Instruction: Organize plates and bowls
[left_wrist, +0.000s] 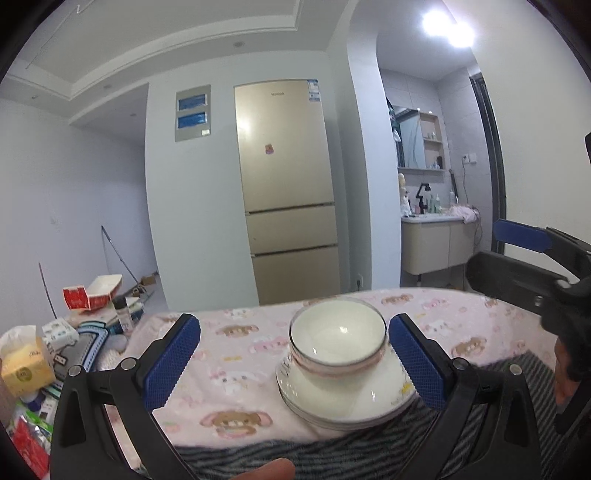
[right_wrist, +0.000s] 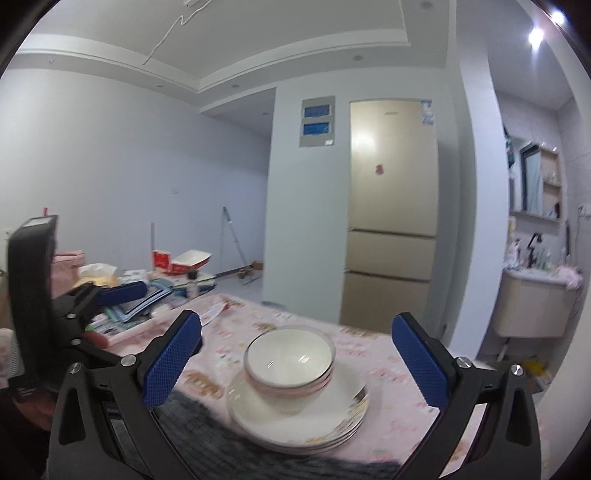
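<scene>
Around bowls — left tool wide open, empty.

One stack of dishes on the pink printed cloth.

At the worktop's near edge, one pile: several white plates lie stacked, at least three rims showing though blur prevents an exact count; nested bowls sit on top, one white inside a clear glass one, so two can be told apart. Two grippers: left gripper, right gripper. One gold fridge behind.
</scene>
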